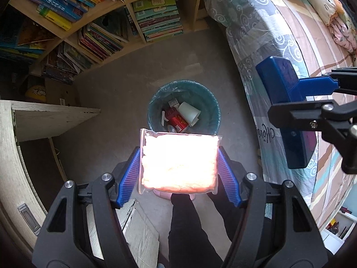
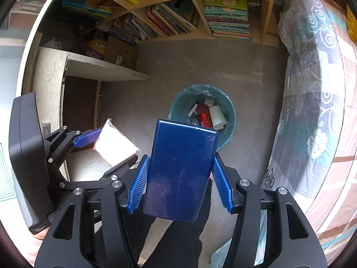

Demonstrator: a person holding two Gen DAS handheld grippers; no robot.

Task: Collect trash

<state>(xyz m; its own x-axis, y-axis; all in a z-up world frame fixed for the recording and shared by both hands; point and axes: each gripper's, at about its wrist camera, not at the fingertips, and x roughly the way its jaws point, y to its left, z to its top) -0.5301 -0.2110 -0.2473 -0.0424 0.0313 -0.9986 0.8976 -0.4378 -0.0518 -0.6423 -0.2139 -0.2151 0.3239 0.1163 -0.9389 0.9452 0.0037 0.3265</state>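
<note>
Already, part of the collection was complete: the bin (image 1: 184, 107), lined with a thin bag and standing on the floor (image 1: 125, 78) between the bookshelf (image 1: 93, 22) and the bed (image 1: 279, 44), held a white cup (image 1: 189, 111), a red carton (image 1: 178, 121) and some smaller scraps. Two items remained outside it, both carried above the floor on the near side of the bin. The left gripper (image 1: 179, 163) was partly open, its ribbed blue pads pressed against both sides of a clear pouch (image 1: 179, 160) of pale, soft material, glaring white in the light; the pouch's far edge overlapped the bin's near rim in the left wrist view. The right gripper (image 2: 178, 176) was closed to a similar width on a glossy blue box (image 2: 181, 169), clamped by its long sides, its top edge likewise just short of the bin opening in the right wrist view. The person's dark trouser legs (image 1: 189, 227) stood directly below both tools. Judged from this layout, neither item was yet centred over the opening; what remained was to carry each over the bin and release it. Whether further trash lay elsewhere in the room could not be determined from these views.
</note>
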